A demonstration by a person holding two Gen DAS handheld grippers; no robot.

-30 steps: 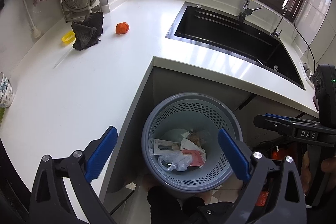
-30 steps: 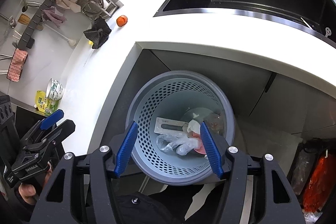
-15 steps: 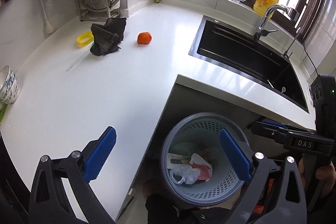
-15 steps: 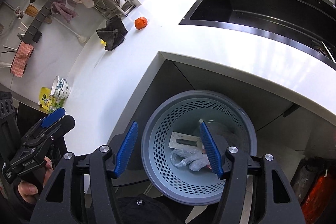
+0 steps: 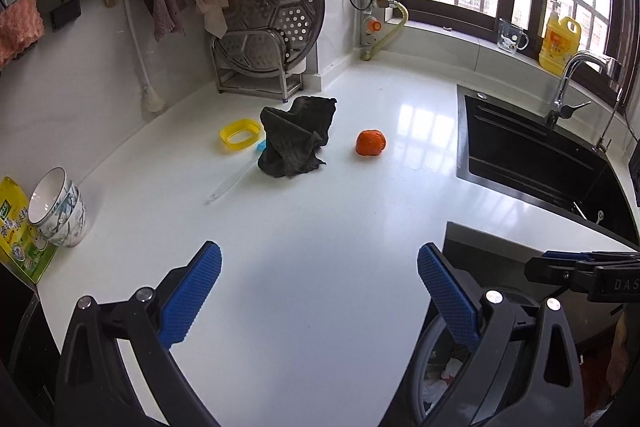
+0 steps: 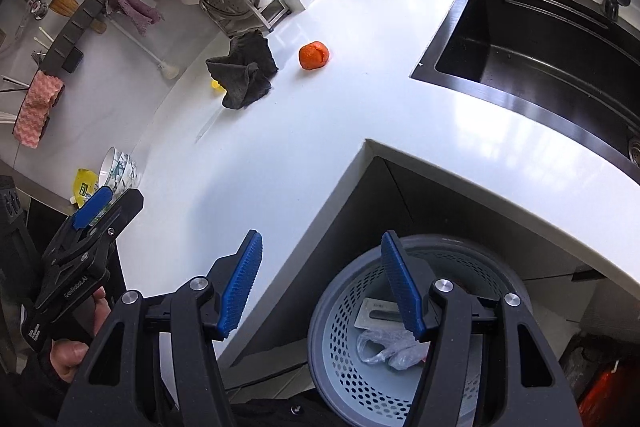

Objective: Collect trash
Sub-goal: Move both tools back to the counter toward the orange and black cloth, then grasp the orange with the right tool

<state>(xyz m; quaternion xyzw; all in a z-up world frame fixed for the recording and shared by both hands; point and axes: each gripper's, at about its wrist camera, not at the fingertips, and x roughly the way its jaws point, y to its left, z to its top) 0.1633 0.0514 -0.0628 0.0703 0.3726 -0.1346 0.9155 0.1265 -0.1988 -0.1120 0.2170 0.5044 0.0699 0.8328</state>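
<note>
An orange peel lump point(image 5: 371, 143) lies on the white counter point(image 5: 304, 227), also in the right wrist view point(image 6: 314, 55). A grey perforated trash basket point(image 6: 344, 307) stands on the floor below the counter's inner corner, holding a clear plastic bag point(image 6: 384, 347) and a flat package. Its rim shows in the left wrist view point(image 5: 424, 379). My left gripper point(image 5: 318, 295) is open and empty above the counter's near part. My right gripper point(image 6: 322, 287) is open and empty above the basket's left rim.
A dark cloth point(image 5: 296, 143), a yellow ring point(image 5: 240, 134) and a clear stick lie left of the peel. Stacked bowls point(image 5: 60, 207) and a yellow packet stand at the left edge. A black sink point(image 5: 532, 155) is at the right. A steamer rack point(image 5: 264, 31) stands behind.
Both grippers have risen and tilted up from over the basket toward the counter. The basket has slid to the bottom of both views. Both stay open and empty.
</note>
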